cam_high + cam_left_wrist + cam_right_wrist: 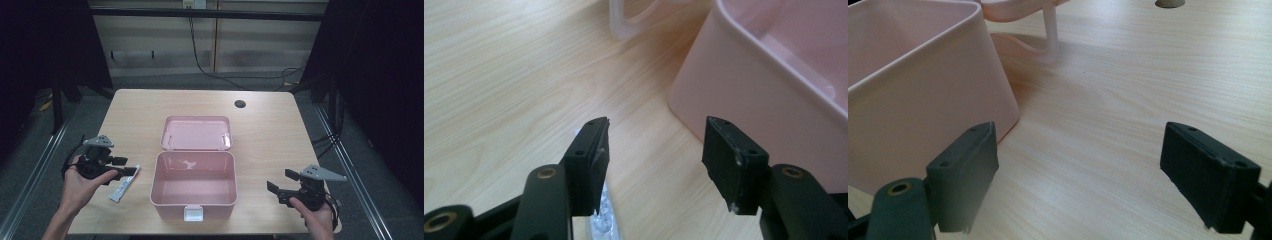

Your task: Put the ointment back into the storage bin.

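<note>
Box [193, 192]: pink, open, nothing visible inside; sits mid-table toward the near edge, white latch [193, 214] on its front wall facing the person.
Lid [196, 133]: hinged back behind the box, lying open with its inside up.
Packet [124, 183]: small, flat, white; lies on the table just left of the box, apart from it, slanted.
Left gripper [129, 167]: held in the left hand [82, 182] beside the packet's far end, pointing toward the box; jaws moderately apart, nothing between them. In the left gripper view the packet shows under the left jaw.
Right gripper [275, 182]: held in the right hand [315, 217] right of the box, clear of it, pointing left; jaws wide apart, nothing between them.
Table [140, 107]: light wood, with a dark round hole [240, 104] near the far right.
</note>
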{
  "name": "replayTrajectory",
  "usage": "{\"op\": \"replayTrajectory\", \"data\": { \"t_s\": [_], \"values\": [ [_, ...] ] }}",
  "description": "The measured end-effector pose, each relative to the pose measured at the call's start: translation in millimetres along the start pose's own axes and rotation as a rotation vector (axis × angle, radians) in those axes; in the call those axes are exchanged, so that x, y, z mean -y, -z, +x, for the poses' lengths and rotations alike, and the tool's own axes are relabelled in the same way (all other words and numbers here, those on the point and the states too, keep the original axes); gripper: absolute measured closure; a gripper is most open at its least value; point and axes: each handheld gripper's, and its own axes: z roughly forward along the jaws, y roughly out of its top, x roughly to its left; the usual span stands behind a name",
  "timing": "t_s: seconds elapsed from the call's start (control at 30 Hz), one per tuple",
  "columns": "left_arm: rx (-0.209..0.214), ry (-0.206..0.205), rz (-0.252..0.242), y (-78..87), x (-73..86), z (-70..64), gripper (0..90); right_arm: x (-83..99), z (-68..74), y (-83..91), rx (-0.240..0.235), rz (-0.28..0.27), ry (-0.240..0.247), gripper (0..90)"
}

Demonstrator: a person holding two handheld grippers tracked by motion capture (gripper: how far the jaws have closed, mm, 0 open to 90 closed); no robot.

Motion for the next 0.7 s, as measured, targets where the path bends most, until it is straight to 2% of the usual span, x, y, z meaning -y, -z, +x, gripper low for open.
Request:
{"op": "replayTrajectory", "data": {
  "t_s": [0.1,0.13,0.17,0.2,0.3,0.37,0.4,0.47,0.57,0.6,0.63,0.7],
  "values": [
    [-0.037,-0.002,0.035,-2.6,-2.4,0.7,48.9,-0.2,0.3,-0.1,-0.002,0.002,0.002,14.9],
    [-0.037,-0.002,0.035,-2.6,-2.4,0.7,49.3,-0.1,0.2,-0.4,-0.002,0.002,0.003,14.9],
    [-0.065,0.004,0.041,-6.3,-2.6,2.2,49.3,-0.1,0.3,-0.7,-0.002,0.002,0.003,14.9],
    [-0.044,-0.001,0.051,-9.1,-2.5,4.4,49.6,-0.2,0.4,-0.8,-0.002,0.003,0.003,14.9],
    [-0.065,0.007,0.077,-18.5,-1.0,9.9,50.0,-0.1,0.4,-1.1,-0.004,0.006,0.002,14.6],
    [-0.06,0.009,0.086,-19.8,-0.5,11.6,51.7,-0.1,0.5,-1.1,-0.005,0.008,0.001,14.2],
    [-0.041,0.0,0.113,-23.4,2.1,13.5,54.6,-0.1,0.2,-1.4,-0.005,0.011,-0.004,13.7],
    [-0.053,-0.002,0.138,-25.2,3.9,13.7,54.5,-0.2,-0.6,-1.6,-0.012,0.013,-0.008,13.3],
    [-0.059,0.009,0.149,-27.8,5.5,14.2,54.6,-0.2,-0.5,-1.6,-0.011,0.014,-0.008,13.3],
    [-0.079,-0.002,0.179,-30.7,5.2,13.2,54.6,-0.2,-0.4,-1.7,-0.012,0.016,-0.009,13.3],
    [-0.08,-0.004,0.197,-34.4,4.8,12.0,54.5,-0.2,0.2,-1.7,-0.015,0.017,-0.006,13.3],
    [-0.084,-0.004,0.213,-37.7,4.5,10.8,54.5,-0.3,0.4,-1.6,-0.017,0.017,-0.005,13.3]
  ]
}}
